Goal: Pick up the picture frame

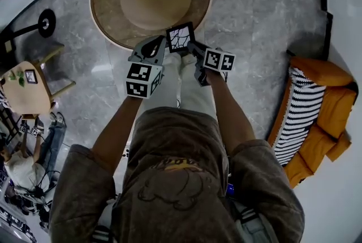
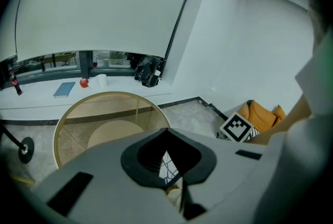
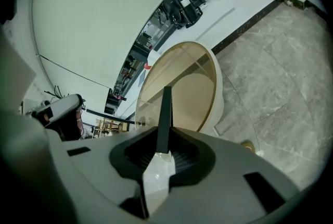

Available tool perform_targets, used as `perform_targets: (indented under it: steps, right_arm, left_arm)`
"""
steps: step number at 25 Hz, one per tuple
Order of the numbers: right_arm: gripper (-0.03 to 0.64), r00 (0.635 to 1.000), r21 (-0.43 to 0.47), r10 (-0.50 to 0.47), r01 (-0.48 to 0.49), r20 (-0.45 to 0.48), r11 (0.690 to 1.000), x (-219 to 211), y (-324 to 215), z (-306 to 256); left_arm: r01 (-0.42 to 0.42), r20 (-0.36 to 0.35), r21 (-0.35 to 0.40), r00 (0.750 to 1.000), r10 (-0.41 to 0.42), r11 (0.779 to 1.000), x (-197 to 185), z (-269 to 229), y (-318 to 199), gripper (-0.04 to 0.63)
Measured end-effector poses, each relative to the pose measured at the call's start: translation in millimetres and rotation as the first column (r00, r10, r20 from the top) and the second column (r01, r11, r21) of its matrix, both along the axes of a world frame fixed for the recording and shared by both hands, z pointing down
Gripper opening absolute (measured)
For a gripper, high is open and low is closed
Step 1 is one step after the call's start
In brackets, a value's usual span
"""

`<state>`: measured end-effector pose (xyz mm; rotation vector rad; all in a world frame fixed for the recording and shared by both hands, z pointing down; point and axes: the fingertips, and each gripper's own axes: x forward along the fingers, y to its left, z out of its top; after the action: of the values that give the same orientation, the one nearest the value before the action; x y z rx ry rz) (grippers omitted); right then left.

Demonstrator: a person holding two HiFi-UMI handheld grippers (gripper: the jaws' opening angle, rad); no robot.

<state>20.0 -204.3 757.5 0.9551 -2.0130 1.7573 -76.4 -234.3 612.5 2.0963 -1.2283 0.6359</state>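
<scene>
A person in a brown T-shirt stands on a grey marble floor point(image 1: 266, 27) and holds a small black picture frame point(image 1: 180, 37) up between two hand-held grippers. Seen from the head view, the frame sits in front of the person's chest, over the near rim of a round glass-topped table point(image 1: 94, 4) with a gold edge. The left gripper point(image 1: 163, 50) meets the frame at its left side. In the left gripper view the jaws are drawn close together, and a sliver of the frame's white face with black lines point(image 2: 167, 164) shows pinched between them. The right gripper point(image 1: 195, 50) takes the opposite side. In the right gripper view the frame appears edge-on as a thin dark bar point(image 3: 165, 113) rising from between jaws that are nearly closed and pressed against it. In both gripper views the table lies lower down and beyond the frame. To the person's right, an orange sofa point(image 1: 325, 117) carries a black-and-white striped cushion point(image 1: 295, 123). To the left stands a small wooden side table point(image 1: 22, 95). Beyond the glass table, a blue book point(image 2: 65, 89) and a black bag point(image 2: 148, 71) rest on a white ledge along the wall.
</scene>
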Motion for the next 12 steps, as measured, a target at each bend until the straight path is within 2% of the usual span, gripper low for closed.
perform_targets:
  steps: [7, 12]
  right_arm:
    - [0.086, 0.998, 0.073, -0.048, 0.050, -0.028, 0.996, -4.3, 2.3, -58.7]
    - [0.086, 0.994, 0.186, -0.097, 0.106, -0.055, 0.977, -0.2, -9.7, -115.8]
  left_arm:
    - [0.027, -0.018, 0.016, 0.999, -0.027, 1.000, -4.4, -45.4, 12.1, 0.018]
    - [0.040, -0.046, 0.026, 0.998, -0.039, 0.999, -4.9, -78.7, 18.6, 0.018]
